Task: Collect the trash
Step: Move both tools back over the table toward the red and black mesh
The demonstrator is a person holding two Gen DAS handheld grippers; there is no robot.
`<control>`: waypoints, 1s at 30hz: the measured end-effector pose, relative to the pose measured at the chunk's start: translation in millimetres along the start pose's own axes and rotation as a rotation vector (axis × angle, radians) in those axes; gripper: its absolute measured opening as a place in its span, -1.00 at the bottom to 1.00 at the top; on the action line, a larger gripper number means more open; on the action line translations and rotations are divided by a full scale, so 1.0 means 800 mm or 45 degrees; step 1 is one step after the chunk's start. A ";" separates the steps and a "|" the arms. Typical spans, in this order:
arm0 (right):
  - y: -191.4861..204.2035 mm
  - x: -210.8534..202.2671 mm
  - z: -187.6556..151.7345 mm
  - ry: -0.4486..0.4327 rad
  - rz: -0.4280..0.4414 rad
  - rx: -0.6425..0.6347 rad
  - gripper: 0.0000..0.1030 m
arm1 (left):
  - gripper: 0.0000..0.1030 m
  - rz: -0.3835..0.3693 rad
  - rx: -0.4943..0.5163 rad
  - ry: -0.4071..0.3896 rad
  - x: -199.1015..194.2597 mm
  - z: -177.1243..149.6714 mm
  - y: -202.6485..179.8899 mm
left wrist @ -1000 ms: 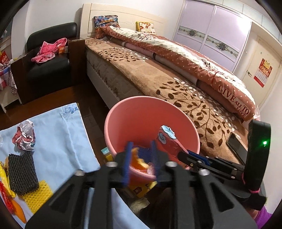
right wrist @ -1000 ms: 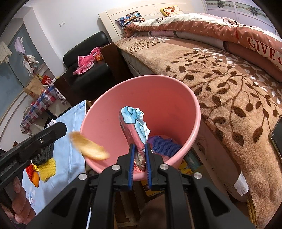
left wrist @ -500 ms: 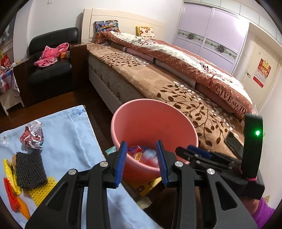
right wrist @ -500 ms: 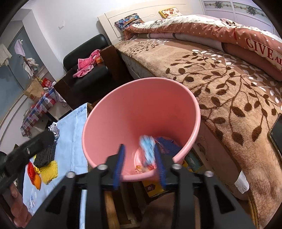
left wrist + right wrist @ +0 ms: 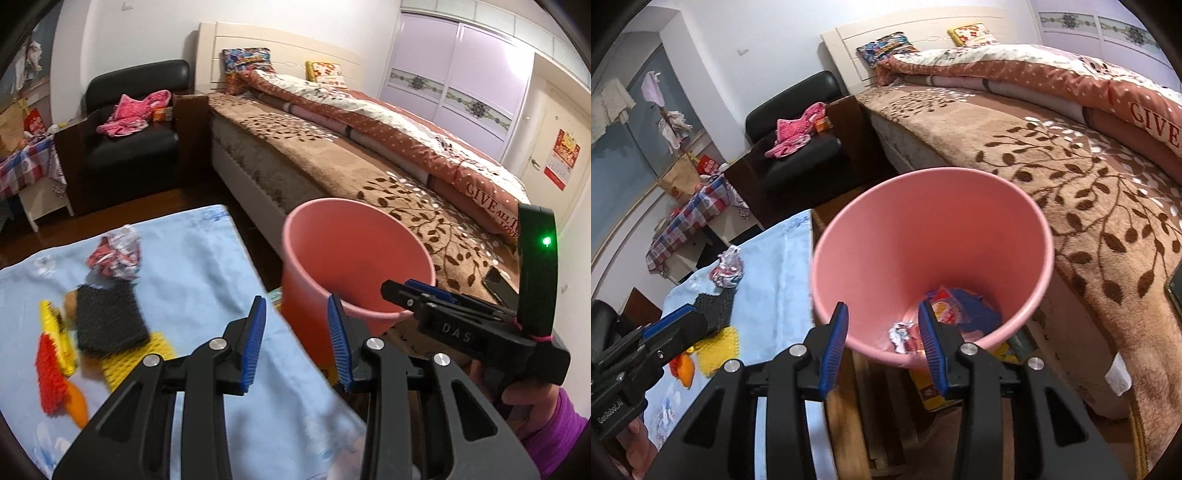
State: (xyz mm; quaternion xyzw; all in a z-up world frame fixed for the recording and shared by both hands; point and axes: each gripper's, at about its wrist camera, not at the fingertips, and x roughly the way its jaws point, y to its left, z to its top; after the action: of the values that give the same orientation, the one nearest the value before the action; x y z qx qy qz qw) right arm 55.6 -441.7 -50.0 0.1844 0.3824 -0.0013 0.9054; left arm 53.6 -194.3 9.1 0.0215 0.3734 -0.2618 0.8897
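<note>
In the left wrist view the left gripper has its fingers spread wide with nothing between them, over the blue-clothed counter where a wrapper, black mesh and foam bits lie beside the pink bin. In the right wrist view the right gripper has its fingers parted and empty at the bin's near rim, with trash lying at the bottom.

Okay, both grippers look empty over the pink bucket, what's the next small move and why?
Probably swing the left gripper back over the blue cloth toward the crumpled wrapper. Both grippers stand open and empty, the right gripper with wrappers already in the pink bucket beyond it, and litter remains on the cloth.
</note>
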 end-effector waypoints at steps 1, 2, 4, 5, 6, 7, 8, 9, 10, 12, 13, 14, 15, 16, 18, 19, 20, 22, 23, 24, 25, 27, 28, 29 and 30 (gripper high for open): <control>0.005 0.000 -0.001 0.001 0.007 -0.009 -0.25 | -0.34 0.016 -0.003 -0.004 -0.005 -0.003 0.005; 0.010 0.000 -0.003 0.004 0.015 -0.019 -0.25 | -0.34 0.034 -0.006 -0.009 -0.009 -0.007 0.010; 0.021 0.000 -0.007 0.010 0.032 -0.042 -0.25 | -0.34 0.070 -0.014 -0.015 -0.018 -0.014 0.020; 0.028 0.000 -0.010 0.013 0.040 -0.056 -0.25 | -0.34 0.087 -0.021 -0.019 -0.023 -0.018 0.025; 0.032 0.000 -0.012 0.016 0.048 -0.067 -0.25 | -0.34 0.099 -0.026 -0.020 -0.026 -0.020 0.030; 0.037 0.000 -0.014 0.021 0.056 -0.077 -0.25 | -0.34 0.112 -0.033 -0.022 -0.029 -0.022 0.035; 0.043 0.001 -0.016 0.026 0.064 -0.089 -0.25 | -0.34 0.129 -0.043 -0.022 -0.033 -0.026 0.041; 0.049 0.002 -0.018 0.031 0.071 -0.101 -0.25 | -0.34 0.147 -0.055 -0.022 -0.036 -0.030 0.048; 0.052 0.003 -0.020 0.036 0.077 -0.112 -0.25 | -0.34 0.162 -0.065 -0.022 -0.039 -0.033 0.053; 0.062 0.006 -0.024 0.047 0.092 -0.135 -0.25 | -0.34 0.209 -0.094 -0.024 -0.046 -0.040 0.069; 0.067 0.007 -0.026 0.052 0.097 -0.145 -0.25 | -0.34 0.229 -0.107 -0.024 -0.048 -0.042 0.075; 0.071 0.009 -0.027 0.059 0.102 -0.155 -0.25 | -0.34 0.245 -0.117 -0.026 -0.051 -0.043 0.080; 0.075 0.010 -0.029 0.065 0.108 -0.166 -0.25 | -0.34 0.268 -0.129 -0.032 -0.054 -0.045 0.087; 0.080 0.012 -0.030 0.069 0.112 -0.177 -0.25 | -0.34 0.288 -0.138 -0.034 -0.056 -0.046 0.091; 0.088 0.015 -0.032 0.078 0.121 -0.196 -0.25 | -0.34 0.346 -0.155 -0.039 -0.061 -0.050 0.106; 0.091 0.016 -0.033 0.082 0.125 -0.204 -0.25 | -0.34 0.369 -0.163 -0.042 -0.063 -0.051 0.112; 0.096 0.017 -0.034 0.086 0.130 -0.215 -0.25 | -0.34 0.397 -0.174 -0.044 -0.065 -0.053 0.119; 0.103 0.020 -0.034 0.095 0.137 -0.229 -0.25 | -0.34 0.449 -0.202 -0.044 -0.068 -0.056 0.136; 0.107 0.022 -0.035 0.100 0.141 -0.237 -0.25 | -0.34 0.459 -0.214 -0.040 -0.068 -0.057 0.141; 0.111 0.024 -0.035 0.105 0.144 -0.246 -0.25 | -0.34 0.479 -0.235 -0.031 -0.067 -0.057 0.149; 0.114 0.026 -0.036 0.111 0.147 -0.254 -0.25 | -0.34 0.496 -0.254 -0.024 -0.067 -0.058 0.156; 0.123 0.031 -0.037 0.122 0.154 -0.271 -0.25 | -0.34 0.522 -0.295 -0.010 -0.065 -0.059 0.171; 0.128 0.033 -0.038 0.127 0.157 -0.282 -0.25 | -0.34 0.535 -0.305 -0.004 -0.064 -0.060 0.176; 0.131 0.034 -0.039 0.130 0.160 -0.291 -0.25 | -0.34 0.550 -0.313 0.000 -0.062 -0.060 0.181; 0.136 0.036 -0.039 0.133 0.163 -0.302 -0.25 | -0.34 0.565 -0.321 0.007 -0.061 -0.060 0.187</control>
State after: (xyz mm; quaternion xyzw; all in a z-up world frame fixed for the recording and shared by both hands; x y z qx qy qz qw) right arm 69.7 -326.2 -53.7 0.0997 0.4139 0.1112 0.8980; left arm 65.6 -32.4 -16.3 -0.0075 0.3915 -0.0117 0.9201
